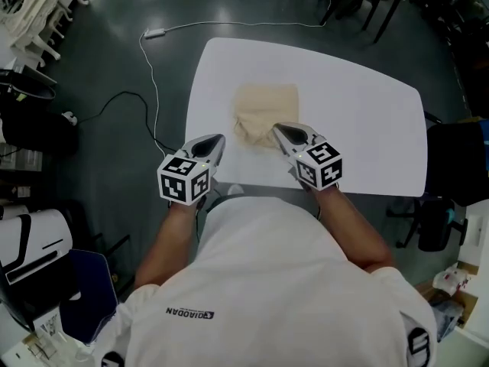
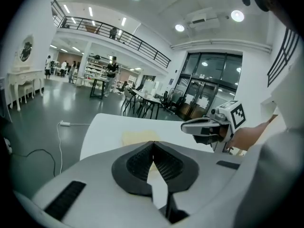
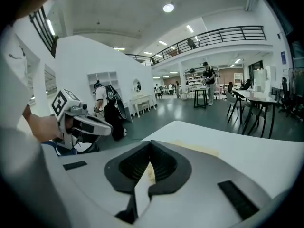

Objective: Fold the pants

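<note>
Now both claws sit pinched together, nothing in them: left gripper [image 1: 216, 142] and right gripper [image 1: 278, 131] side by side over the white table [image 1: 367, 121], folded beige pants [image 1: 263, 109] just ahead of the right one's tips, forward-right of the left.

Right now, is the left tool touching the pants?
Apart. The head view shows a strip of bare white table between the tip of the left tool and the near edge of the folded pants.
</note>
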Motion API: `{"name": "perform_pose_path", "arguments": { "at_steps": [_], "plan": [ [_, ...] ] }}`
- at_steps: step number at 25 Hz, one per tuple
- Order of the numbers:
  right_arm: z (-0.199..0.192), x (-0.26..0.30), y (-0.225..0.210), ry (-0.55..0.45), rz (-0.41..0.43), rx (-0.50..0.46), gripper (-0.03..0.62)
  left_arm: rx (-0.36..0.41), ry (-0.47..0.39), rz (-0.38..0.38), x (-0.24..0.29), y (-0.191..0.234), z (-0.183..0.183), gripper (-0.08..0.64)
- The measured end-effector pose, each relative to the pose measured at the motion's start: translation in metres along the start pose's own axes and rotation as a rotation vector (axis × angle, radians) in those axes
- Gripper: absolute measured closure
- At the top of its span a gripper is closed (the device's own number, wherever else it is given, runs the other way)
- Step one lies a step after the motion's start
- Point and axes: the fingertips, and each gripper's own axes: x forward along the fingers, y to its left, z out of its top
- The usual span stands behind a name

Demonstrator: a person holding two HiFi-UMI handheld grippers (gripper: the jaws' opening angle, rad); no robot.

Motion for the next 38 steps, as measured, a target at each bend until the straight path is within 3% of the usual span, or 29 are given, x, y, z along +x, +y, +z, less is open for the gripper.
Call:
{"name": "perform_pose_path", "arguments": {
  "at_steps": [13, 20, 28, 32, 38],
  "plan": [
    [-0.024, -0.187, -0.006, -0.233, -0.005, 0.115, 0.574, 0.055, -0.019, 0.008, 0.001, -0.143, -0.023, 0.532],
    [-0.070, -0.245, 0.016, -0.221, 0.050, 0.135, 0.574, 0.060, -0.028, 0.068, -0.028, -0.201, -0.057, 0.532],
    [-0.094, -0.263, 0.041, -0.211, 0.050, 0.186, 0.574, 0.034, -0.046, 0.183, -0.085, -0.183, -0.080, 0.532],
    [-0.094, -0.257, 0.059, -0.209, 0.021, 0.176, 0.574, 0.052, -0.040, 0.148, -0.090, -0.172, -0.078, 0.532],
    [-0.090, -0.224, 0.070, -0.209, -0.057, 0.211, 0.574, 0.132, -0.011, 0.031, -0.081, -0.158, -0.062, 0.532]
  ]
}}
